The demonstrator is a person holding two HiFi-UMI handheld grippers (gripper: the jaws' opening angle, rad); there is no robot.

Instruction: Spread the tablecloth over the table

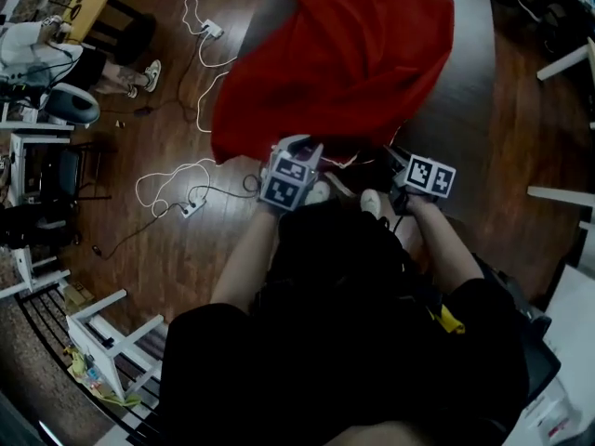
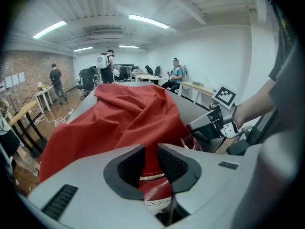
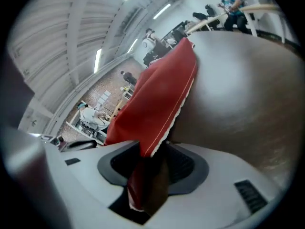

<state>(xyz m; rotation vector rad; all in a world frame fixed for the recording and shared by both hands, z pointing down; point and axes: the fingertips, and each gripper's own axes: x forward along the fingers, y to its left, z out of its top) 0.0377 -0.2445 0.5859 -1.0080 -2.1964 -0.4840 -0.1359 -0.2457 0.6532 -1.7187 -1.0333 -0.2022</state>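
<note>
Pinching a bunched fold of the soft, light-looking red fabric tablecloth (image 1: 344, 54) in my right gripper (image 3: 150, 168), I see the left gripper (image 2: 151, 163) narrowly parted, loosely straddling its white lace hem (image 2: 155, 202); the limp heap lies beyond the fingers, so I'd grab that hem.

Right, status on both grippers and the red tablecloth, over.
Left gripper jaws slightly apart, red fabric tablecloth's lace hem between them. Right gripper clamped on the cloth's edge. Cloth bunched on dark-topped table, much of top bare. White cables on floor alongside.
</note>
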